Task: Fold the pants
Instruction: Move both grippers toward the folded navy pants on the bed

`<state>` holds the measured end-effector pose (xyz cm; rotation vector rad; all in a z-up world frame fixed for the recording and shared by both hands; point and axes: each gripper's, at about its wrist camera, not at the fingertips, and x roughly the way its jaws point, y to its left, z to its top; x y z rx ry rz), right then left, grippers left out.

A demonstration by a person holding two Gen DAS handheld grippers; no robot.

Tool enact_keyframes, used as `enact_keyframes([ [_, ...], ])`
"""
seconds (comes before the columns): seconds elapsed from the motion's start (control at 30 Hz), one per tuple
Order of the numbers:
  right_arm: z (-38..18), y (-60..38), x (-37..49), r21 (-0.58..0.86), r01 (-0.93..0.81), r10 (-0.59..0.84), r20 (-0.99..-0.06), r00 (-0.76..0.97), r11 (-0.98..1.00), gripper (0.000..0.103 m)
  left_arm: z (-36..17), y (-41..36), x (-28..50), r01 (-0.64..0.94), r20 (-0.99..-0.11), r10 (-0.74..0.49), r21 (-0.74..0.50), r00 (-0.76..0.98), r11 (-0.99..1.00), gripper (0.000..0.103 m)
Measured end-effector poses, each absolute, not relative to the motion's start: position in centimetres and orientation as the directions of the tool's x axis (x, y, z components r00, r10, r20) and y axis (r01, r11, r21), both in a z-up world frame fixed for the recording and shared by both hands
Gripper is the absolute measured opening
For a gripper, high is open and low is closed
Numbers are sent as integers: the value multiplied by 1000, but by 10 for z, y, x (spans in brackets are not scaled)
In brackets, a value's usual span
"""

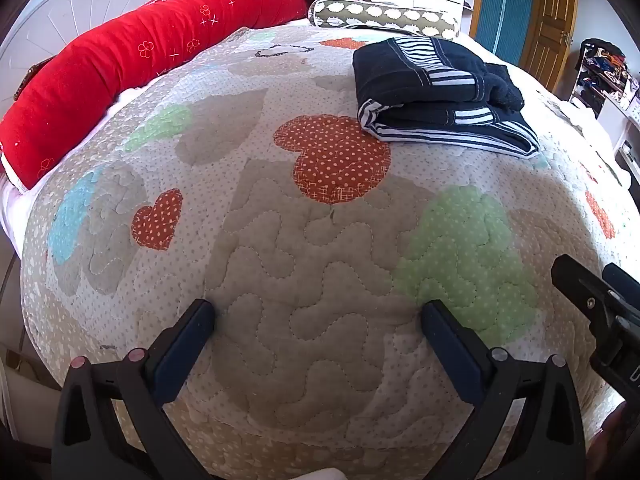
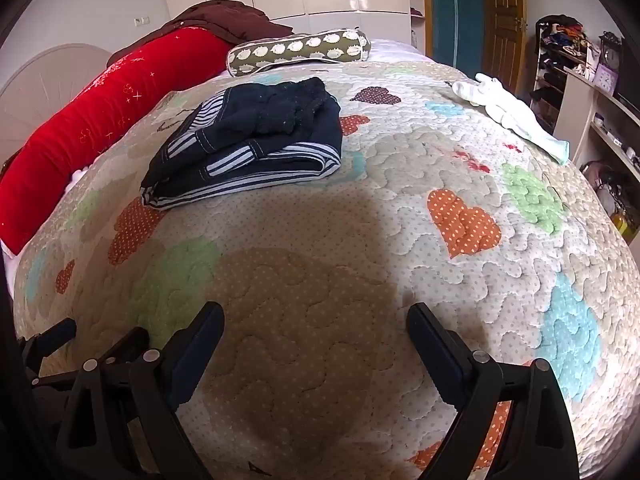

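Both grippers empty and spread wide right now. Left gripper (image 1: 318, 318) hovering over bare quilt (image 1: 280, 280), jaws released, nothing between them. Same story for the right gripper (image 2: 316, 320), jaws apart over a shaded patch of quilt, grasping nothing.

Pants (image 1: 436, 92) sitting up around 1 o'clock in the left wrist view, and around 11 o'clock in the right wrist view (image 2: 248, 140). Well apart from both grippers. Navy fabric with white striped trim and pale topstitching, already doubled over into a chunky bundle with a fuzzy darker lump bunched on top. Looks mostly folded, though that top lump seems messy, so probably a tidy-up or one last fold left. Just a guess from how things lie.

Handling-wise: soft, floppy, light-ish, zero stiffness. Nothing fragile. Layers likely to slide over each other and sag if lifted from one spot only. Cottony knit by the look, so decent grip, not slippery. Quilt underneath also soft and puffy, so easy to pinch bedding by accident.

Best bet: grab the two corners of the striped edge nearest the grippers, one each side, pinching through all layers, then lift together and lay over. Avoid snatching only the top lump.

White cloth (image 2: 512, 116) off at 2 o'clock in the right wrist view, red bolster (image 1: 140, 68) at 10 o'clock in the left. Neither in the way.
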<state>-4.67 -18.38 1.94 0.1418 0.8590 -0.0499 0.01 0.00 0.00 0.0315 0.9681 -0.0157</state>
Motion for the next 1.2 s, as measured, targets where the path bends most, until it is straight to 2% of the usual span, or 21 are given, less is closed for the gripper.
enact_keyframes([
  [0.77,17,-192,-47,89,96,5,-760,650,991,95,3,1,-1,47,-822,-6,26,570,999,103],
  [0.97,23,-191,-47,75,89,-2,-753,658,993,95,22,20,5,37,-810,-69,-58,582,998,100],
  [1.1,40,-236,-38,69,166,-65,-726,685,984,95,39,51,32,-51,-794,-34,-82,607,995,100],
  [1.2,39,-294,-20,36,296,-177,-729,661,955,95,47,75,60,-116,-773,11,-81,635,990,100],
])
